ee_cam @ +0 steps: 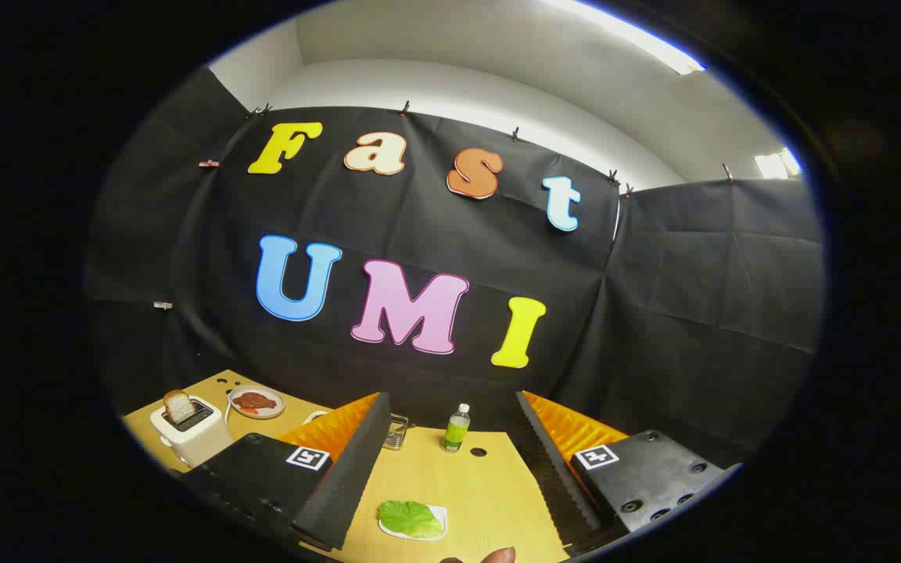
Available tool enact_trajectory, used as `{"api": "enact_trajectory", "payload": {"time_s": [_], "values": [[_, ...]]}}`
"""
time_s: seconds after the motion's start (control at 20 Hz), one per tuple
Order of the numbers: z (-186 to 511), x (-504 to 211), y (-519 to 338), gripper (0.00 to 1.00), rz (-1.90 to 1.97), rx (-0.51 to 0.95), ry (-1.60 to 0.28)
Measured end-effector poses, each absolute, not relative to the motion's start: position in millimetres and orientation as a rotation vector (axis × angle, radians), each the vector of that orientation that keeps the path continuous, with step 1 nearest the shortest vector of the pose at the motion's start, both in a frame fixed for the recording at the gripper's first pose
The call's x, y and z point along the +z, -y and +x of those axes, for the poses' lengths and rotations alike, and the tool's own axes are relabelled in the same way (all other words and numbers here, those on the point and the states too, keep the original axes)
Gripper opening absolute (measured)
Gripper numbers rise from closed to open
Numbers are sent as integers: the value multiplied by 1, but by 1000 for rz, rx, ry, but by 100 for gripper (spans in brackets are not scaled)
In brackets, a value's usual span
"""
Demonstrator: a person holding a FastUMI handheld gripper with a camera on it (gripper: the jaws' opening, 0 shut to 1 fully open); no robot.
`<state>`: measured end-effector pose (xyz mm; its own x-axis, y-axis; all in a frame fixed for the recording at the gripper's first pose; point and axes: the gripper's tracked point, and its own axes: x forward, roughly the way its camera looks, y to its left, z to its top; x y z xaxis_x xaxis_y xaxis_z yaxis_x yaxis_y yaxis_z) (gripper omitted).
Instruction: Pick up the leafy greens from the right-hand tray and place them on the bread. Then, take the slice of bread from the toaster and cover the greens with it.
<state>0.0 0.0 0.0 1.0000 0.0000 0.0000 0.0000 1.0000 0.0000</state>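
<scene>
The gripper (pixel 450 461) is spread wide, its two fingers well apart and holding nothing. Between the fingers, near their base and closer to the left one, the greens (pixel 410 518) lie flat on a small white tray (pixel 439 522) on the table (pixel 489 485). Nothing touches the leaf.

Beyond the greens, ahead of the fingertips, a small bottle (pixel 456 428) with green liquid stands upright near the table's far edge. Just left of it, beside the left fingertip, sits a small metal rack (pixel 396 431); what it is exactly is hard to tell.

Off to the left, outside the left finger, a white toaster (pixel 191 432) stands on the table with a bread slice (pixel 178 406) sticking up out of its slot. Just behind it is a plate (pixel 256 402) with something reddish brown on it.

The table is light wood with a few dark holes. Black cloth walls the booth behind it, clipped along its top edge, with a pale wall and a bright ceiling light (pixel 638 39) above. A fingertip (pixel 497 556) shows just below the tray.
</scene>
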Motion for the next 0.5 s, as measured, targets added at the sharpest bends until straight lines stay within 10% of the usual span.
{"api": "enact_trajectory", "payload": {"time_s": [0.5], "values": [[3, -14, -8, 97, 59, 21, -35]]}}
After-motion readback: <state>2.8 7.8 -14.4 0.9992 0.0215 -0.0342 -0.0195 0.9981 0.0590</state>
